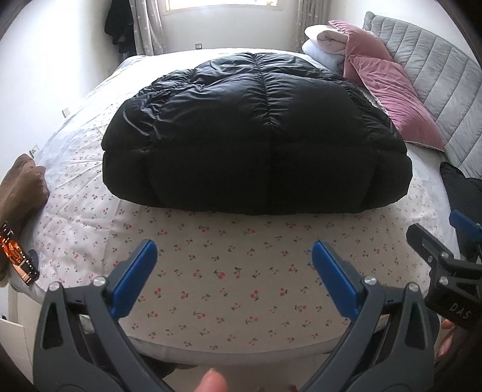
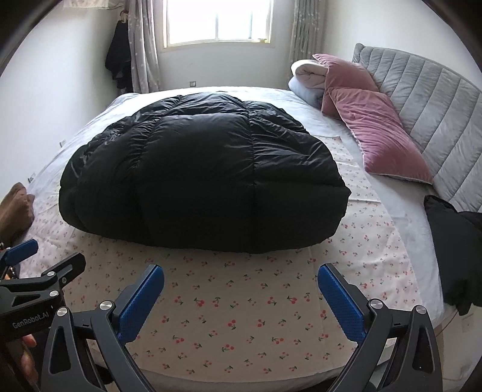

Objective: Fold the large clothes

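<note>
In the left wrist view, the left tongs (image 1: pixel 234 262) stand with their blue pads (image 1: pixel 137 273) wide apart, holding nothing, low over the near edge of the bed (image 1: pixel 211 346). Straight ahead of them, well apart from the pads, a black puffer jacket (image 1: pixel 256 135) lies folded into a thick, rounded bundle on a cherry-print sheet (image 1: pixel 226 286) that covers the near part of the bed. To the right of these tongs the right tongs (image 1: pixel 442 235) come in at the frame edge, one dark arm and a blue pad visible; from here it is hard to tell how far they gape. Beyond the jacket, ahead and to the right, two pink pillows (image 1: pixel 388 90) lean on a grey quilted headboard (image 1: pixel 436 75), with a rolled white blanket (image 1: pixel 325 42) beside them. A brown cloth (image 1: pixel 24 181) and a phone with a lit screen (image 1: pixel 19 256) sit at the far left. A fingertip (image 1: pixel 211 381) shows below, between the tong arms.

In the right wrist view, the right tongs (image 2: pixel 241 298) are likewise spread wide and empty above the sheet (image 2: pixel 241 331). The jacket (image 2: pixel 195 181) lies ahead of them and slightly to the left, not touched by either pad (image 2: pixel 340 301). The left tongs (image 2: pixel 45 256) enter from the left, pads apart. A dark garment (image 2: pixel 452 256) rests on the bed at the right edge. Ahead, past the jacket, a window (image 2: pixel 218 21) lights the far wall, and dark clothing (image 2: pixel 119 57) hangs by the curtain (image 2: pixel 143 45) to its left.
</note>
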Demonstrator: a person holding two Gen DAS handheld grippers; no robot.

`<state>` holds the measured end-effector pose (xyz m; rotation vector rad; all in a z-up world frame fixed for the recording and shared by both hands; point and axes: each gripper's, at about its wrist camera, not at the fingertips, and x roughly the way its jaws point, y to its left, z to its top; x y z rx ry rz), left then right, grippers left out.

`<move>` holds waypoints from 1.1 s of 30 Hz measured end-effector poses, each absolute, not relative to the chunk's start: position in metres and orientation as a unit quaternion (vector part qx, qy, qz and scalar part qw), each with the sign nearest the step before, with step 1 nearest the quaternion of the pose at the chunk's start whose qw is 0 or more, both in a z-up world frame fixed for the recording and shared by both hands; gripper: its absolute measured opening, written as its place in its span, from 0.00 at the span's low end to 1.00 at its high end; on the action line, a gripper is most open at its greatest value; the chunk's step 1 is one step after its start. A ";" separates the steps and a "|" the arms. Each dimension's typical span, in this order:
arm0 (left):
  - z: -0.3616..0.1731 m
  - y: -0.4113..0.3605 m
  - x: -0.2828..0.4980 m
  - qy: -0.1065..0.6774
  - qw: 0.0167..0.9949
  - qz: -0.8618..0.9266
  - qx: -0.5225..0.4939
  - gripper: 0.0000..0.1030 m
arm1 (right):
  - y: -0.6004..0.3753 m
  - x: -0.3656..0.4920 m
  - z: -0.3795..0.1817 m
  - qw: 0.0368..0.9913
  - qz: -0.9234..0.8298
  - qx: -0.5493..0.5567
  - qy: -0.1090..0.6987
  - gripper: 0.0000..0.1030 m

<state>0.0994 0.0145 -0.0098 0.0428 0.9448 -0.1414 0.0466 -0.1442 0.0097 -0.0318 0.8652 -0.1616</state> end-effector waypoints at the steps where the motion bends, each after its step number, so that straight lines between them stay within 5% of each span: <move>1: -0.010 0.013 0.099 0.455 0.888 -0.069 0.021 0.99 | -0.144 0.047 0.009 0.904 -0.078 -0.015 0.419 1.00; 33: -0.007 0.001 0.102 0.458 0.885 -0.086 0.028 0.99 | -0.145 0.051 0.006 0.903 -0.079 -0.013 0.422 1.00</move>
